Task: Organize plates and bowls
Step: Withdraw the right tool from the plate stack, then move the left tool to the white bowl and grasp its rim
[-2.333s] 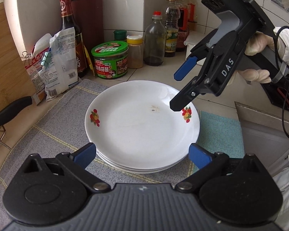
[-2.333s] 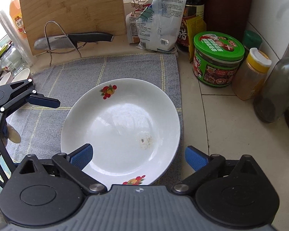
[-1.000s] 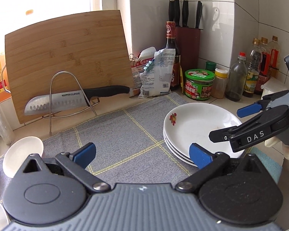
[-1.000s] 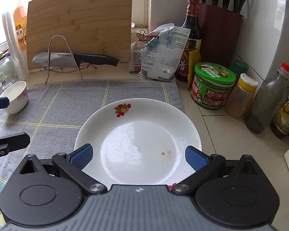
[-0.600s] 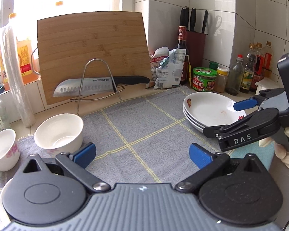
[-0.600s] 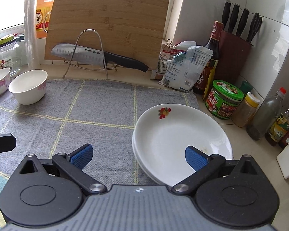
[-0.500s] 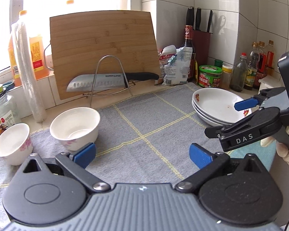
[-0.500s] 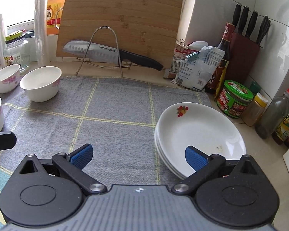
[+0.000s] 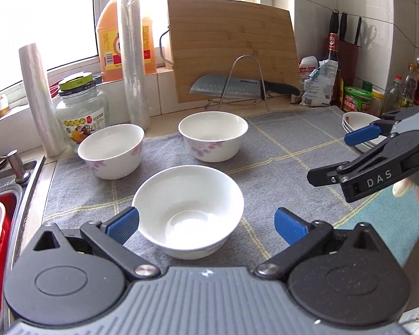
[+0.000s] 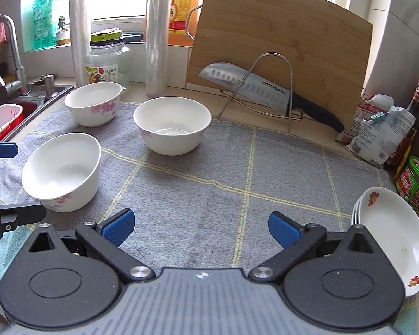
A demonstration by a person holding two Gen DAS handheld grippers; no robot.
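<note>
Three white bowls with pink flowers stand apart on the grey mat (image 9: 279,156). The nearest bowl (image 9: 187,206) (image 10: 61,171) sits just ahead of my open left gripper (image 9: 206,225), whose blue pads flank its near rim without touching. The other two bowls (image 9: 213,136) (image 9: 111,150) stand behind it. A stack of white plates (image 10: 393,240) (image 9: 359,124) with fruit prints rests at the mat's right end. My right gripper (image 10: 199,227) is open over bare mat, with nothing between its fingers. In the left wrist view it shows at the right (image 9: 346,156).
A bamboo cutting board (image 9: 233,47) leans at the back with a knife (image 10: 268,92) on a wire rack. Rolls of film (image 9: 132,61), a glass jar (image 9: 81,109), oil bottles, sauce bottles and a green-lidded jar (image 9: 357,99) line the wall. A sink (image 10: 11,106) lies left.
Both grippers have swung left, away from the plate stack toward the bowls. The nearest bowl now lies right in front of the left gripper. Both stayed open and empty.
</note>
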